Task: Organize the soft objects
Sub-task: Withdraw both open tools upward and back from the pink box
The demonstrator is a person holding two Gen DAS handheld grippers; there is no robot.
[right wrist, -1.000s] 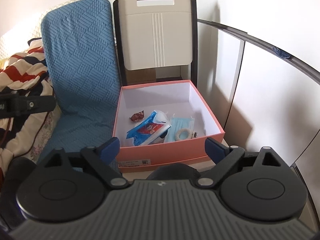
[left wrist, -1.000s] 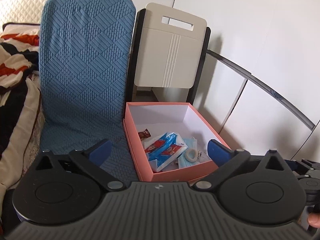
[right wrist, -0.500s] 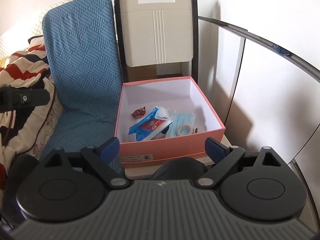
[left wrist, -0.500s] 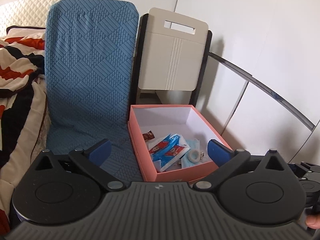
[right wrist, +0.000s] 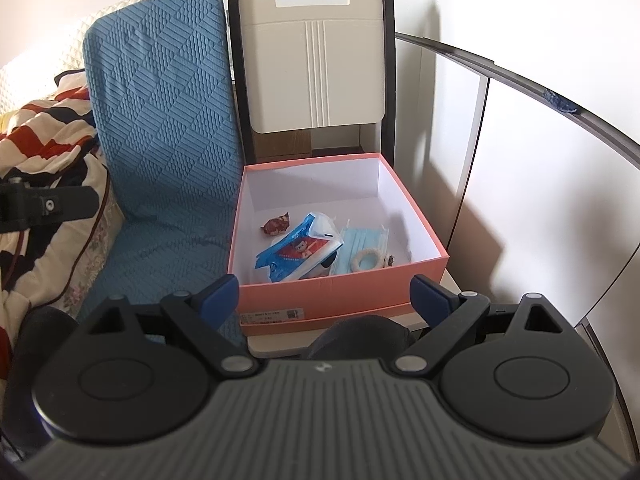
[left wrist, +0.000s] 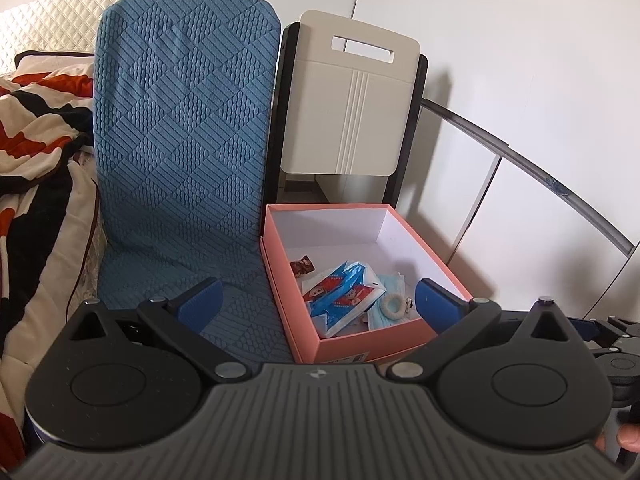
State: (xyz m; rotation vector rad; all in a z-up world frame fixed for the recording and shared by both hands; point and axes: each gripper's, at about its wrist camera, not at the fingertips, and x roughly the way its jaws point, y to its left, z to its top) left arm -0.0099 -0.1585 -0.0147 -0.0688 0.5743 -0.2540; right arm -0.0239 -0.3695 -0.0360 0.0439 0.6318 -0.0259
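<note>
A pink box (left wrist: 372,340) (right wrist: 320,300) stands open on a low stand. Inside lie a blue tissue pack (left wrist: 340,292) (right wrist: 298,254), a light blue face mask (left wrist: 390,284) (right wrist: 362,242), a white ring (left wrist: 394,303) (right wrist: 366,260) and a red candy wrapper (left wrist: 303,267) (right wrist: 276,224). My left gripper (left wrist: 318,306) is open and empty, held back from the box's near left corner. My right gripper (right wrist: 324,296) is open and empty, in front of the box's near wall.
A blue quilted cushion (left wrist: 180,140) (right wrist: 160,140) leans left of the box. A folded beige chair (left wrist: 348,100) (right wrist: 316,52) stands behind it. A striped blanket (left wrist: 32,128) (right wrist: 36,152) lies at left. White cabinet doors (left wrist: 540,160) are at right.
Both grippers have drawn back and risen a little from the box. Both stay open and empty. The box contents have not moved.
</note>
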